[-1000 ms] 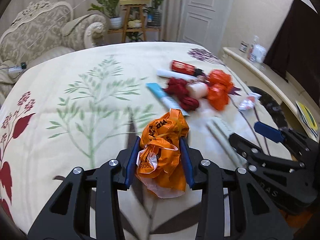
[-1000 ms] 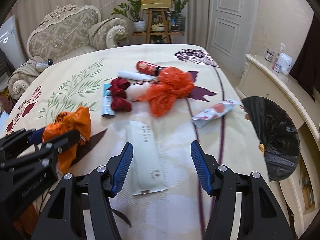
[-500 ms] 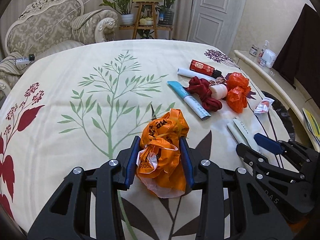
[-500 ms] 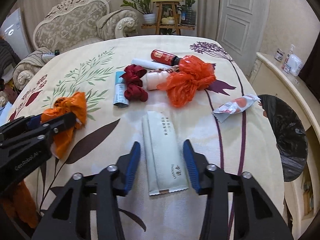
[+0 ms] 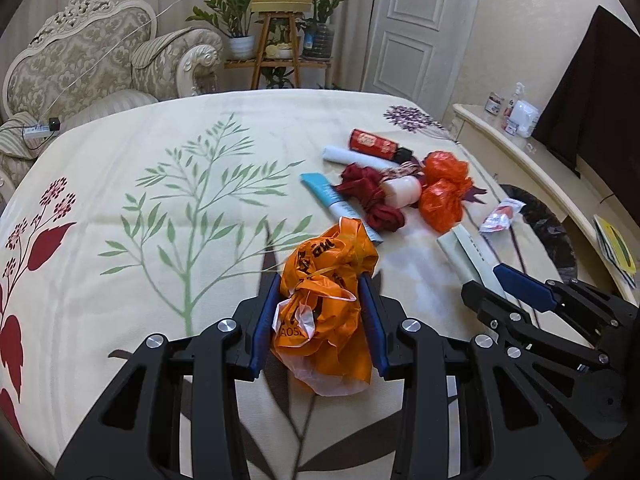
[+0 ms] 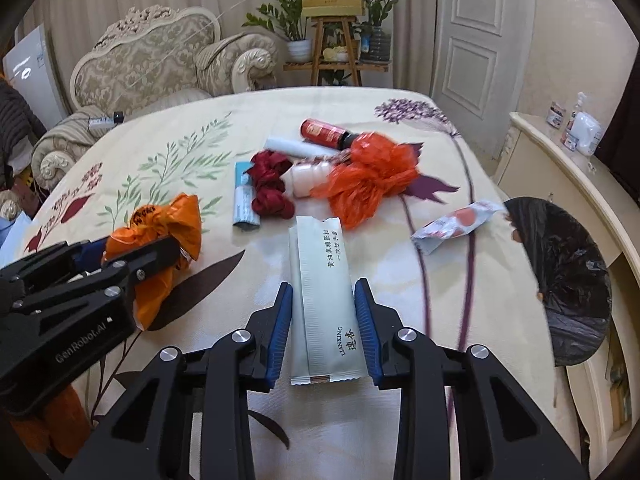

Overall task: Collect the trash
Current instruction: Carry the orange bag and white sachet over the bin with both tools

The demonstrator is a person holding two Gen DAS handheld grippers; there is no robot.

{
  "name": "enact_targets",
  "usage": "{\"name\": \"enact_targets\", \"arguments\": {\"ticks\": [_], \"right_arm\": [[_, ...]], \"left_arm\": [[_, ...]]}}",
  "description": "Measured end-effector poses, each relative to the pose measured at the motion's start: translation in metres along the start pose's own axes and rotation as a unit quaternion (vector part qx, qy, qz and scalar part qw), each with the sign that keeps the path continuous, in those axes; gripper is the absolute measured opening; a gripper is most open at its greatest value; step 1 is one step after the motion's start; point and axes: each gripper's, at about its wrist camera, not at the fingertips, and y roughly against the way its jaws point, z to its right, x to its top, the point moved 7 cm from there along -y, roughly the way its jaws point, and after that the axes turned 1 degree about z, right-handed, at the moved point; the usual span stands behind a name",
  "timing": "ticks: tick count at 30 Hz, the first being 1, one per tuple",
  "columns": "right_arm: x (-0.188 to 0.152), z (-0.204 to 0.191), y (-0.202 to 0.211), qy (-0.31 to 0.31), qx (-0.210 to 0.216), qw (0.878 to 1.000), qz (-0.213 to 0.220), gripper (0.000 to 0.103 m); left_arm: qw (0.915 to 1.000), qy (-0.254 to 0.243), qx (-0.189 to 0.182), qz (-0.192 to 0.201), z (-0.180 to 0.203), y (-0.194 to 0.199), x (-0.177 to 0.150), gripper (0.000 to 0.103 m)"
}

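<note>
The left gripper (image 5: 320, 320) was clenched on a crumpled orange plastic bag (image 5: 326, 300), its blue pads pressed against both sides of the bag just above the floral bedspread (image 5: 160, 220). To its right, the right gripper (image 6: 322, 324) straddled a long pale-green packet (image 6: 326, 300) lying flat on the bed; its pads stood close on either side of the packet, but whether they were touching it could not be told. Farther across the bed lay the rest of the litter in a loose cluster: a light-blue tube (image 6: 244, 200) on the left, a dark red cloth bundle (image 6: 270, 188) just beside it, a white bottle (image 6: 310, 176) touching a bright orange-red plastic bag (image 6: 368, 178), and at the far side a white roll (image 6: 294, 146) and a red can (image 6: 324, 132). A small red-and-white wrapper (image 6: 456, 224) lay apart on the right, near the edge of the bed. Beyond that edge, on the right, stood a bin lined with a black bag (image 6: 568, 272), next to a cream cabinet (image 6: 560, 176). An ornate armchair (image 6: 160, 60) and a wooden plant stand (image 6: 336, 40) stood at the far side of the room.
</note>
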Motion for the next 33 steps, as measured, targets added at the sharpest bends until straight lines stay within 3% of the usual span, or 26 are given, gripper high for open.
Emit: {"name": "enact_targets", "arguments": {"ticks": [14,33], "right_arm": [[0.016,0.095,0.029,-0.07,-0.078,0.993,0.045,0.033],[0.012,0.215,0.035,-0.147,-0.162,0.974,0.061,0.033]], "left_arm": [[0.9975,-0.042,-0.051,0.024,0.08,-0.008,0.026,0.038],[0.9891,-0.102,-0.102,0.026,0.2,-0.054,0.057,0.038]]}}
